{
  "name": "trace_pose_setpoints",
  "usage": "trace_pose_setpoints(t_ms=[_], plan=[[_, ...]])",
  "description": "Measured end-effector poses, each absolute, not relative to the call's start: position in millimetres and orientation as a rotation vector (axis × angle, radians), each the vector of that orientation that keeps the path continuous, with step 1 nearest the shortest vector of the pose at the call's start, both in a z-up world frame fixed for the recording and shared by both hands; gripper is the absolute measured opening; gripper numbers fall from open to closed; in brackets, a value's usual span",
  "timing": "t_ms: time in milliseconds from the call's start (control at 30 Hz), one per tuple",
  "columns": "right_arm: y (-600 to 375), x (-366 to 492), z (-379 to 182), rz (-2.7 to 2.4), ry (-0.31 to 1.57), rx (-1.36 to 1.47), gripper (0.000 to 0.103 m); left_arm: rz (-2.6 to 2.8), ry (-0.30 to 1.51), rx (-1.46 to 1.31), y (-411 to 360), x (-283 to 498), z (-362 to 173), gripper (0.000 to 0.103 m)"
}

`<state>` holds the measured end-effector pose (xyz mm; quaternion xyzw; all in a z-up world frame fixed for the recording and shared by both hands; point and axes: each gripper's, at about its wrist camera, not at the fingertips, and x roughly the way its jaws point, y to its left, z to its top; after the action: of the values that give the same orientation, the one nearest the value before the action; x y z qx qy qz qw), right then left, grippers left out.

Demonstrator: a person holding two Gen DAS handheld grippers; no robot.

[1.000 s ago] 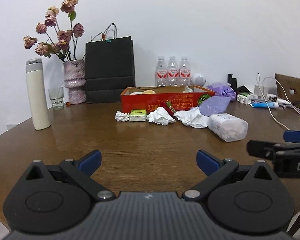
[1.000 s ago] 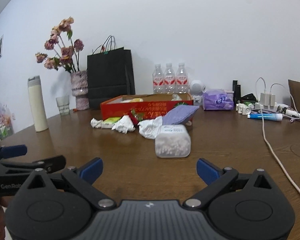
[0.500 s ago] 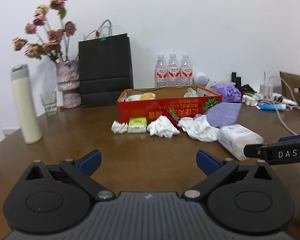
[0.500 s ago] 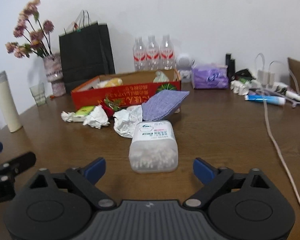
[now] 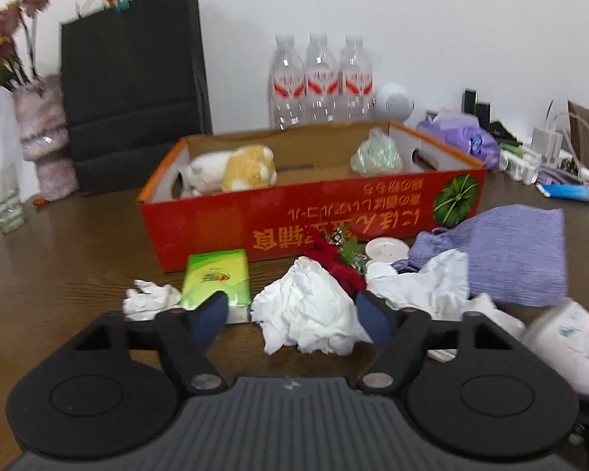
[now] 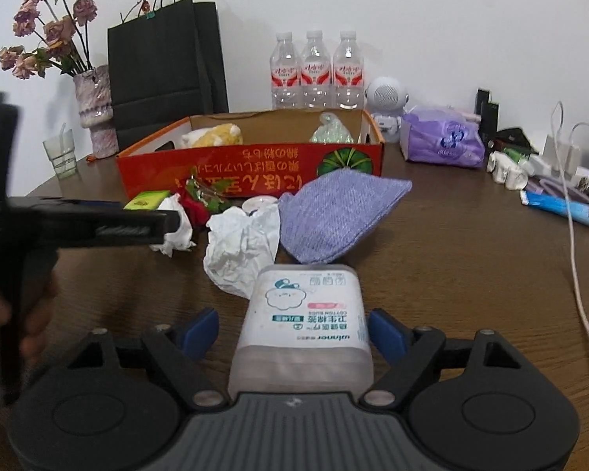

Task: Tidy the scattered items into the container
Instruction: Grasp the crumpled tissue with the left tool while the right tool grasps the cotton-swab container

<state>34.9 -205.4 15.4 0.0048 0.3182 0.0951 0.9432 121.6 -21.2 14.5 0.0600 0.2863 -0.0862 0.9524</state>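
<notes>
The red cardboard box (image 5: 294,216) (image 6: 255,165) holds a plush toy (image 5: 231,168) and a green bag (image 5: 377,155). In front of it lie a green tissue pack (image 5: 216,278), a red rose (image 5: 333,263), a purple cloth (image 5: 510,251) and crumpled tissues. My left gripper (image 5: 294,316) straddles one crumpled tissue (image 5: 306,314); its jaws are closing and the pads are not pressing. My right gripper (image 6: 294,333) straddles the cotton bud box (image 6: 306,322), jaws closing, with a gap still showing on the left side. One left finger (image 6: 117,223) crosses the right wrist view.
Behind the box stand a black paper bag (image 6: 165,62), three water bottles (image 6: 318,70), a vase of flowers (image 6: 94,110) and a glass (image 6: 61,155). A purple tissue pack (image 6: 443,141), a blue tube (image 6: 561,208) and a white cable (image 6: 577,282) lie to the right.
Both grippers have moved forward across the table to the pile. The left jaws have narrowed around the crumpled tissue; the right jaws have narrowed a little around the cotton bud box.
</notes>
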Motion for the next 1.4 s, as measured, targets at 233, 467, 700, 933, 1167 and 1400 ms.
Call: trace_pose_setpoints(t_ms=[233, 467, 700, 933, 1167, 1400], plan=[[-210.6, 35.0, 12.3, 0.173, 0.653, 0.041, 0.065, -0.135, 0.588, 0.068, -10.2, 107.7, 18.2, 0.025], [-213.4, -3.2, 13.1, 0.2, 0.65, 0.016, 0.065, -0.192, 0.57, 0.053, -0.4, 15.9, 28.5, 0.025], [-214.4, -60.4, 17.9, 0.24, 0.633, -0.044, 0.07, -0.224, 0.584, 0.123, -3.4, -71.8, 14.5, 0.036], [-217.1, -81.5, 25.9, 0.239, 0.605, -0.028, 0.086, -0.231, 0.59, 0.098, 0.9, -75.8, 18.7, 0.085], [-214.7, -63.5, 6.4, 0.21, 0.671, -0.001, 0.077, -0.224, 0.669, 0.025, -2.4, -58.1, 10.6, 0.047], [-220.4, -69.1, 6.7, 0.215, 0.623, 0.059, 0.065, -0.194, 0.51, 0.019, -0.7, -87.4, 33.4, 0.026]])
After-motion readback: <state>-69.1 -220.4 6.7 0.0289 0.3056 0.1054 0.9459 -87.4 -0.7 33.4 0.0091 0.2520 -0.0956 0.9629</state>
